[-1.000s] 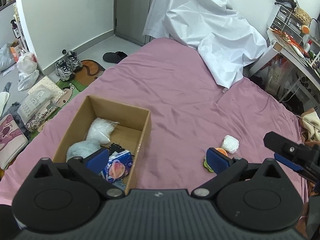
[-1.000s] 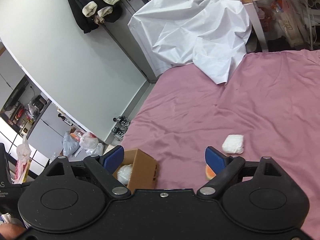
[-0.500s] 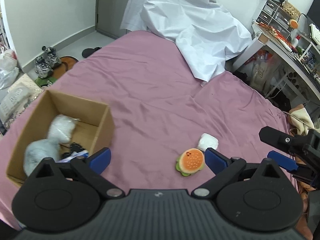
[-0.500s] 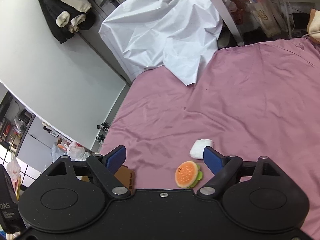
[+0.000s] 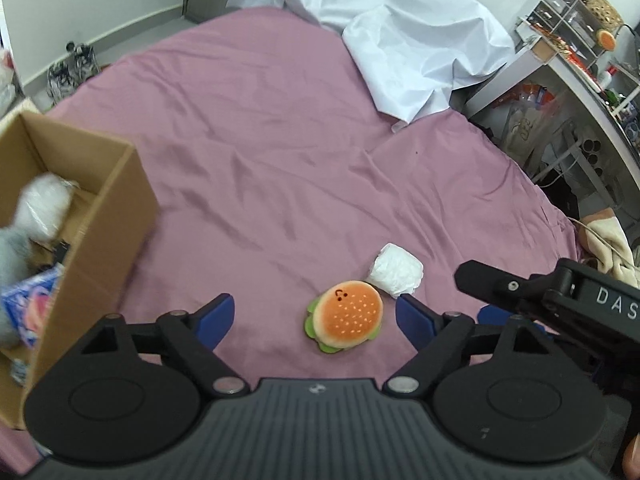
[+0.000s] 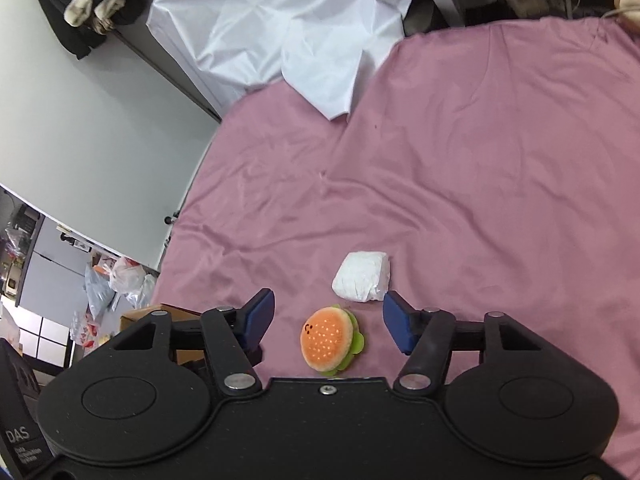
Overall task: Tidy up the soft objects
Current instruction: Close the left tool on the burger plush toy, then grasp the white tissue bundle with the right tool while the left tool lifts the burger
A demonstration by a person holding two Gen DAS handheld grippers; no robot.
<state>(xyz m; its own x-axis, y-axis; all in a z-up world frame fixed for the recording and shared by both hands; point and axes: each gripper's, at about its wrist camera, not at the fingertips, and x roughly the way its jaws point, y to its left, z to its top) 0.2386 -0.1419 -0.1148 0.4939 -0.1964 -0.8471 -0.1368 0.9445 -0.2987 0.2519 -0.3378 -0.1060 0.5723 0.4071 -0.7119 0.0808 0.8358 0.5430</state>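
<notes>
A plush hamburger toy (image 5: 345, 317) lies on the pink bedsheet (image 5: 280, 160), with a white soft packet (image 5: 396, 269) just behind it to the right. My left gripper (image 5: 316, 320) is open and empty, its jaws on either side of the hamburger. My right gripper (image 6: 328, 322) is open and empty, and the hamburger (image 6: 329, 338) lies between its jaws, the white packet (image 6: 362, 276) just beyond. A cardboard box (image 5: 104, 224) at the left holds a white fluffy item (image 5: 42, 208), a grey soft item and a blue packet (image 5: 30, 304).
A crumpled white sheet (image 5: 400, 36) lies at the far end of the bed. A cluttered desk (image 5: 580, 52) stands at the right. Shoes (image 5: 64, 72) and bags sit on the floor at the left. The right gripper's body (image 5: 560, 300) shows at the left view's right edge.
Both grippers have swung right, away from the box and toward the hamburger, which now lies between each pair of jaws. The box has slid to the left edge.
</notes>
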